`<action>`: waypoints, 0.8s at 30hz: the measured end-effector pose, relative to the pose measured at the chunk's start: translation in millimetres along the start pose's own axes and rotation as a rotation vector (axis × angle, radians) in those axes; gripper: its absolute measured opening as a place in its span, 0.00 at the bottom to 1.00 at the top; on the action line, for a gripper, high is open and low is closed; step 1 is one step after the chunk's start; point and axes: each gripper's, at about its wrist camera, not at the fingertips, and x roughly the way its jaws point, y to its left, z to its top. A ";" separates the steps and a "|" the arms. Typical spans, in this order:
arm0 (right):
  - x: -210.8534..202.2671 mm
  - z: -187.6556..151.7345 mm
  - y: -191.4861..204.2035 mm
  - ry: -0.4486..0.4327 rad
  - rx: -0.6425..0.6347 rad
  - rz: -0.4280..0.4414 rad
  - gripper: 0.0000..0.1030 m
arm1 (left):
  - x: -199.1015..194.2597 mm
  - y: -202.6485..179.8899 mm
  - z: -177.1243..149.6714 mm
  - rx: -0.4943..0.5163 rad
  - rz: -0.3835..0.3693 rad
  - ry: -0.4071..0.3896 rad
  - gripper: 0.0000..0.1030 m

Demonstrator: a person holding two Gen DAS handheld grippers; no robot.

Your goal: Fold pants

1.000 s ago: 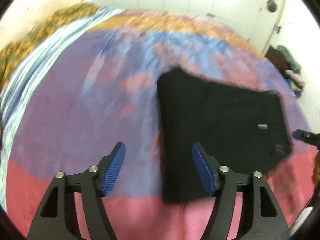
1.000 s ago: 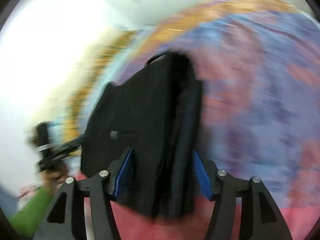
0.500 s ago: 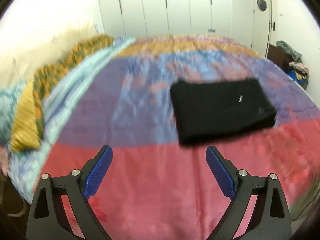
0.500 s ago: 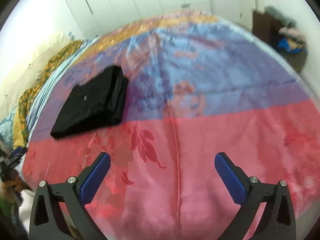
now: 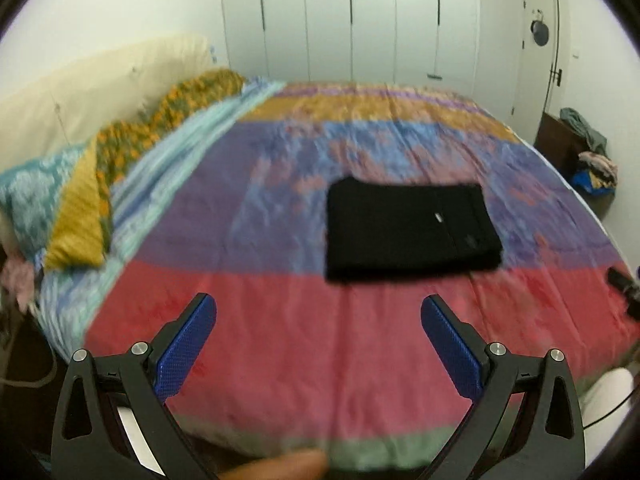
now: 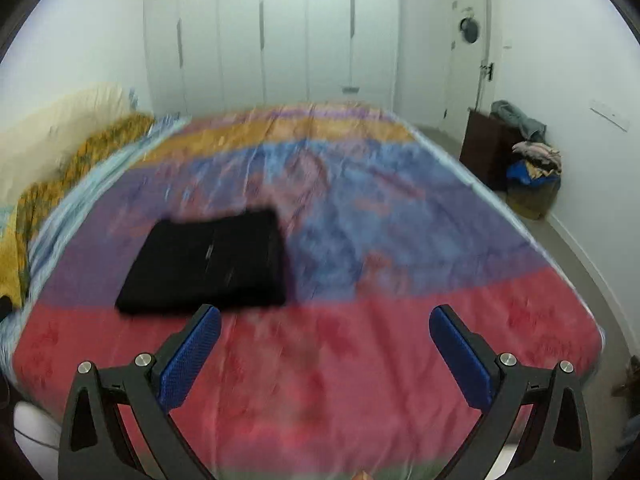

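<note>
Fingers (image 5: 188,344) of the left gripper (image 5: 318,338) are opening to full spread with nothing between them; those of the right gripper (image 6: 325,346) are spread wide and equally empty. Black pants (image 5: 408,232) are seen lying as a compact folded rectangle on the colourful bedspread (image 5: 280,332), beyond both grippers and apart from them. Folding is judged essentially complete. If a finishing touch is wanted, loose edges should be squared and the stack pressed flat from above, without the layers being dragged apart.
</note>
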 end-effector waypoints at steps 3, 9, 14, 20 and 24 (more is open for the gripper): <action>-5.0 -22.7 17.4 0.056 -0.056 0.039 1.00 | 2.7 -9.9 -14.2 0.012 0.007 0.059 0.99; -22.5 -40.7 42.6 0.044 -0.152 0.050 1.00 | 1.0 -20.2 -22.4 0.015 -0.004 0.113 0.99; -26.7 -34.2 47.7 0.033 -0.146 0.060 1.00 | -7.9 -28.7 -24.2 0.041 -0.028 0.108 0.99; -33.6 -32.1 53.8 0.055 -0.136 0.078 1.00 | -15.7 -39.3 -23.4 0.087 0.016 0.104 1.00; -40.4 -33.6 58.8 0.072 -0.142 0.103 1.00 | -19.1 -36.7 -23.2 0.058 -0.055 0.130 0.99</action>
